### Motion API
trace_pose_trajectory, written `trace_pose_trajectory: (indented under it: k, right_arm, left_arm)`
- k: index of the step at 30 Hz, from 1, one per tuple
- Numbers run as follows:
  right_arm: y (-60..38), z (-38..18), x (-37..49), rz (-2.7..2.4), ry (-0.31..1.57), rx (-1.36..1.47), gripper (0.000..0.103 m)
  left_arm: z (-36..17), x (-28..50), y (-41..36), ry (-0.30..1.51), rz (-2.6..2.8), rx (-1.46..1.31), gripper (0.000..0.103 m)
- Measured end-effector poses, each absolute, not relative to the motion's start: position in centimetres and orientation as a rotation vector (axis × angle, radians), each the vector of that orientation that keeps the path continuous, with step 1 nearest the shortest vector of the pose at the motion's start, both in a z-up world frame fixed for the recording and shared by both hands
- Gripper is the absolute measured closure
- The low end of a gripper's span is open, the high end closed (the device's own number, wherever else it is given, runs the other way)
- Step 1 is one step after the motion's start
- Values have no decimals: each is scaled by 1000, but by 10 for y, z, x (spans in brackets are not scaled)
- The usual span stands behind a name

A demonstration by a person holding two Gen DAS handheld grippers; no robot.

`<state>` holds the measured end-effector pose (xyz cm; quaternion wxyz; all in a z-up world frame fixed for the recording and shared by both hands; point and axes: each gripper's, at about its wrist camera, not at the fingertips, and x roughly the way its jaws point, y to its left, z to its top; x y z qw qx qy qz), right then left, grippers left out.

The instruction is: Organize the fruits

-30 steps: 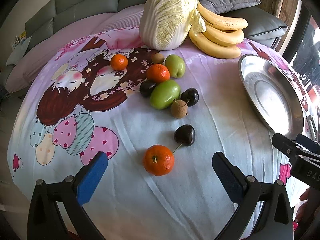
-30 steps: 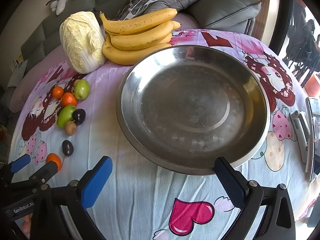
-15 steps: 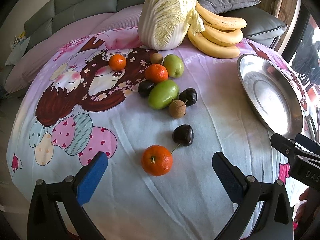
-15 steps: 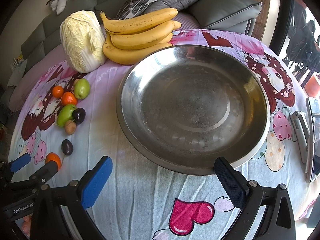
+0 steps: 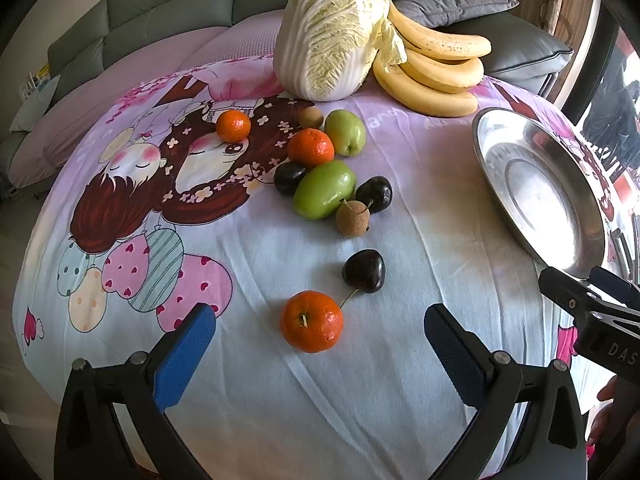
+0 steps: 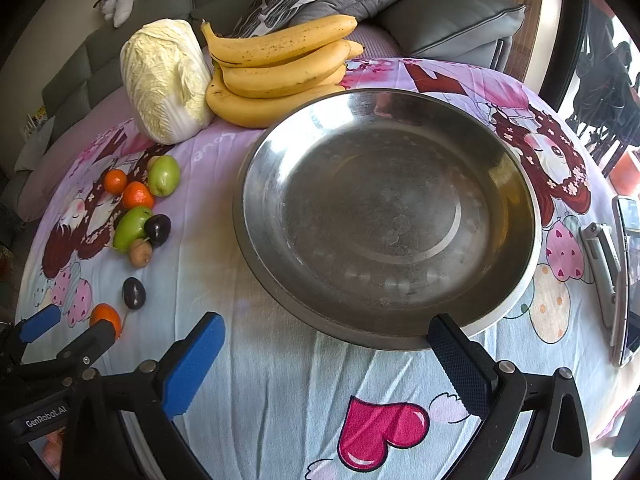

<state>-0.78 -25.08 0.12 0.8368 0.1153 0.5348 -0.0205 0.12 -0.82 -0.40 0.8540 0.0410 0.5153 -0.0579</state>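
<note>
While both claws were spread and empty, your left claw (image 5: 320, 344) faced the nearest orange (image 5: 311, 321); closing on it seemed next.

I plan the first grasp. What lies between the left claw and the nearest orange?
Nothing: in the left wrist view only bare printed cloth separates the open left claw from the nearest orange.

Between the fingers of my left gripper (image 5: 320, 344) lies a tangerine (image 5: 311, 321) on the tabletop (image 5: 400, 400), a cherry (image 5: 363, 265) just beyond it. Farther ahead sits a cluster of small fruits (image 5: 324, 172), and behind those a cabbage (image 5: 334, 30) with bananas (image 5: 436, 70) to its right. Ahead of my right gripper (image 6: 326, 354) rests the metal dish (image 6: 384, 216), with the bananas behind it.
</note>
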Motion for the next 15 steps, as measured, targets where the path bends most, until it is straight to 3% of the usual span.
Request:
trace_pose_trajectory:
  k: [15]
  right_arm:
    - [-251, 2, -7, -44, 1134, 243, 0]
  left_arm:
    - [-4, -1, -12, 1066, -140, 82, 0]
